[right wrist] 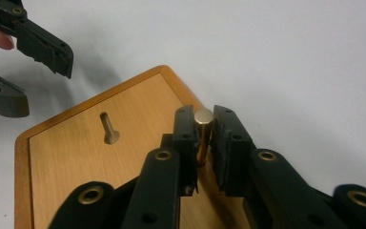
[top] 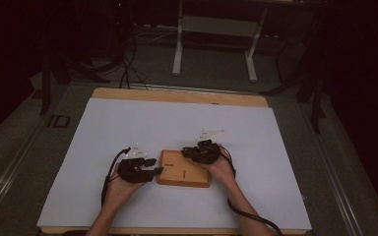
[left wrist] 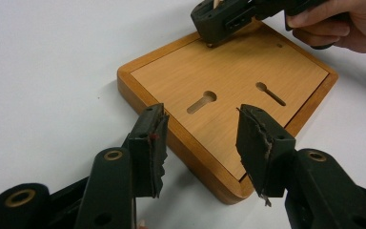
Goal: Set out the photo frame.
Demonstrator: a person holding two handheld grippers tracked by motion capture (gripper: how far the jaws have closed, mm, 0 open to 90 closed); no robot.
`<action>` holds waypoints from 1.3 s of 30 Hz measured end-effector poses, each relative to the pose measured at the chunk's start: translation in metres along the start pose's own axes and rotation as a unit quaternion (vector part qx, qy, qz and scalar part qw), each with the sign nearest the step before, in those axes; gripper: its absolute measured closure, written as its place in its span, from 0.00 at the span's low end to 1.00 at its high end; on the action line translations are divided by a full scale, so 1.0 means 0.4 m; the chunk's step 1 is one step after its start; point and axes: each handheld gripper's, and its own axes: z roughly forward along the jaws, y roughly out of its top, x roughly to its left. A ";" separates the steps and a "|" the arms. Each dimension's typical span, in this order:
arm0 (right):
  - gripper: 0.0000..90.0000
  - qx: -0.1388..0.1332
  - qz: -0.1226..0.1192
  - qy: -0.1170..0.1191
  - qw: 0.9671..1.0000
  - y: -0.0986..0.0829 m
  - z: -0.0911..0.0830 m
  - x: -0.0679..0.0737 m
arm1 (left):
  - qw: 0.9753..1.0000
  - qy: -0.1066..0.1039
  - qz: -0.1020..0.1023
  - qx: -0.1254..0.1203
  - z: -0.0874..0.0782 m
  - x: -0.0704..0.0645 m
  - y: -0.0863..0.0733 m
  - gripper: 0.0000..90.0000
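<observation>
A flat wooden board (top: 183, 169) with two keyhole slots (left wrist: 201, 101) lies on the white table sheet. In the left gripper view my left gripper (left wrist: 201, 117) is open, one jaw on each side of the board's (left wrist: 238, 71) near corner, holding nothing. It sits at the board's left edge in the high view, left gripper (top: 152, 168). My right gripper (right wrist: 203, 121) is shut on a short golden peg (right wrist: 203, 116), held upright over the board (right wrist: 90, 162) near its edge. The right gripper (top: 188, 153) hovers over the board's far right part.
The white sheet (top: 128, 123) covers a wooden tabletop (top: 177, 95), with wide free room around the board. One slot (right wrist: 108, 129) lies left of the held peg. A white table frame (top: 214, 29) and cables stand on the dark floor beyond.
</observation>
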 end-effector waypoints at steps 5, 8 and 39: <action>0.93 0.005 0.017 0.021 1.000 -0.001 0.003 -0.011 | 1.000 -0.003 0.003 0.006 0.005 -0.003 0.000 0.58; 0.93 0.009 0.021 0.028 0.999 0.001 0.004 -0.015 | 1.000 -0.009 0.006 0.007 0.005 -0.003 0.000 0.57; 0.94 0.059 0.023 0.052 0.997 0.033 0.004 -0.030 | 0.995 -0.050 0.079 0.032 0.000 -0.032 -0.021 0.42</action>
